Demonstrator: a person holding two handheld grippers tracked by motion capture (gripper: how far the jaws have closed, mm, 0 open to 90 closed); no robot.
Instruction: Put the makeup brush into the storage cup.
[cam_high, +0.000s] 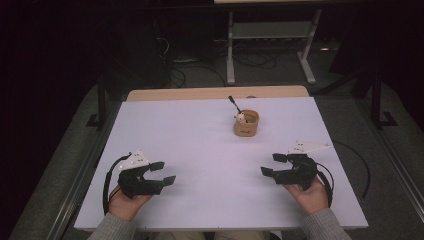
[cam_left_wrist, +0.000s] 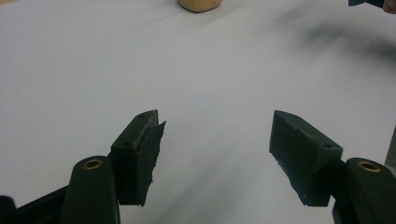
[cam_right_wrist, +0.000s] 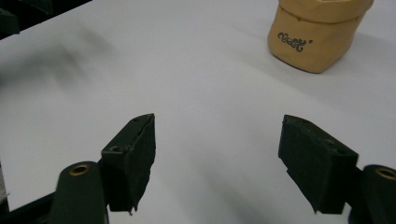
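Observation:
A tan cup (cam_high: 246, 123) stands upright on the white table (cam_high: 200, 140), right of centre toward the far edge. A black-handled utensil (cam_high: 233, 104) and a small white object (cam_high: 241, 118) stick out of it. The cup's base (cam_left_wrist: 199, 4) shows at the top of the left gripper view, and the cup (cam_right_wrist: 315, 32), with dark lettering, at the upper right of the right gripper view. My left gripper (cam_high: 163, 172) rests open near the front left, and my right gripper (cam_high: 273, 164) rests open near the front right. Both hold nothing, and both are well short of the cup.
A wooden strip (cam_high: 215, 93) runs along the table's far edge. Beyond it stands a metal table frame (cam_high: 270, 45) with cables on the dark floor. A cable (cam_high: 107, 182) loops from the left gripper, another (cam_high: 327, 177) from the right. Bare white surface lies between the grippers.

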